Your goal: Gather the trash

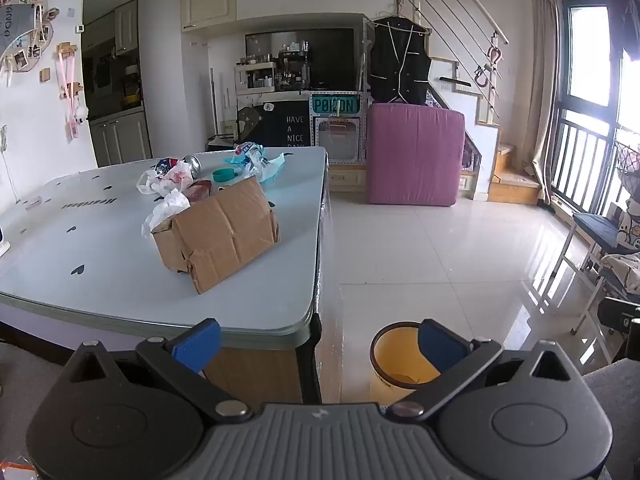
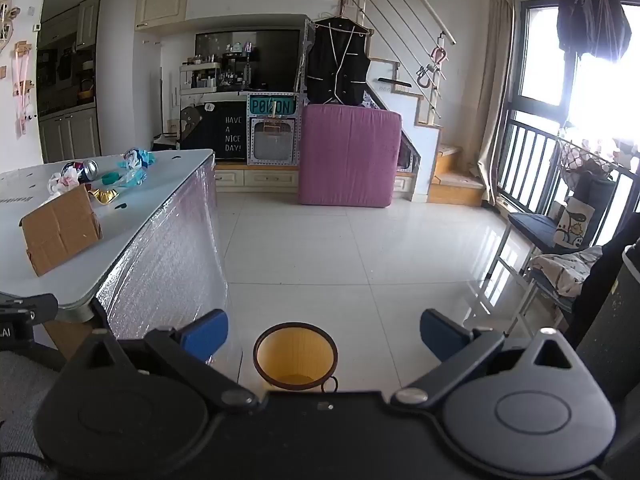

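Observation:
Trash lies on a pale blue table [image 1: 100,288]: a crumpled cardboard box [image 1: 218,232], white crumpled bags [image 1: 166,178], a drink can [image 1: 193,165], a teal lid [image 1: 223,175] and blue-white wrappers [image 1: 256,160]. A yellow waste bin [image 1: 400,364] stands on the floor by the table's near corner. My left gripper [image 1: 318,344] is open and empty, short of the table edge. My right gripper [image 2: 324,338] is open and empty above the floor, with the bin [image 2: 295,356] between and beyond its fingers. The box [image 2: 60,230] and the can [image 2: 89,169] show at the left in the right wrist view.
Glossy white floor tiles [image 2: 360,248] stretch to a purple upright cushion [image 2: 350,156] and a cabinet unit at the back. Stairs rise at the right. Folding chairs [image 2: 536,236] with cloths stand by the window. Bubble wrap [image 2: 168,256] covers the table's side.

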The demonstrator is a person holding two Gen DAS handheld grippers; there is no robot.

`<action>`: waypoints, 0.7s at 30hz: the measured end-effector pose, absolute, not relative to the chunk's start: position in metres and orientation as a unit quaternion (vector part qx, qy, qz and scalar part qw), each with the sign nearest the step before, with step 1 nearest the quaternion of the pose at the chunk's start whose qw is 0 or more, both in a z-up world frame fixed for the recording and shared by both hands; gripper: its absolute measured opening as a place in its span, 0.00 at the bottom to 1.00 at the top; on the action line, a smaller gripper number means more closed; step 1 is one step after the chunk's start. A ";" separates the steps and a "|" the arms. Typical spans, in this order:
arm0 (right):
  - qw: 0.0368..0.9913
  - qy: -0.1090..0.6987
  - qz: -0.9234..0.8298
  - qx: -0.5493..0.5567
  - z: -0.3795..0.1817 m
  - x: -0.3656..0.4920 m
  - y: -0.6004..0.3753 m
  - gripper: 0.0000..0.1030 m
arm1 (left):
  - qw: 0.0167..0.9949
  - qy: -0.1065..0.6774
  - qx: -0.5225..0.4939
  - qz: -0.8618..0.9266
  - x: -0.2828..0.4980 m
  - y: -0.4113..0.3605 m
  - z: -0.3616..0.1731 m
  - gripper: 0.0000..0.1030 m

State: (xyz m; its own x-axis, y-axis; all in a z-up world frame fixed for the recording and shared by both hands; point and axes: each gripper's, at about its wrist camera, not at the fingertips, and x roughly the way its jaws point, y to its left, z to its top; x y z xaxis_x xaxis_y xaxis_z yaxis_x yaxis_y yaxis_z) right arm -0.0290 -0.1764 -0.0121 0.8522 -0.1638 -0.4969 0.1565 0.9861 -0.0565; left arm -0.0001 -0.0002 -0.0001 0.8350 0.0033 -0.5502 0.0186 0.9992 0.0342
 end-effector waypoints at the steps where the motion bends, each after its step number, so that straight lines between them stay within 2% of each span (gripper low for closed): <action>1: 0.962 0.262 -0.083 -0.005 -0.012 -0.029 -0.177 1.00 | 0.958 0.287 0.019 -0.004 0.000 0.000 0.000 1.00; 21: 0.962 0.260 -0.084 -0.006 -0.014 -0.027 -0.179 1.00 | 0.958 0.287 0.018 -0.004 0.000 0.000 0.000 1.00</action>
State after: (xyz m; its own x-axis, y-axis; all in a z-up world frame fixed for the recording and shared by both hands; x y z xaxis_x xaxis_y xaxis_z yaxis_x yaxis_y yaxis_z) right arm -0.0271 -0.1794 -0.0143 0.8508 -0.1641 -0.4991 0.1579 0.9859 -0.0549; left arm 0.0000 -0.0001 -0.0001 0.8350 0.0022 -0.5503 0.0182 0.9993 0.0317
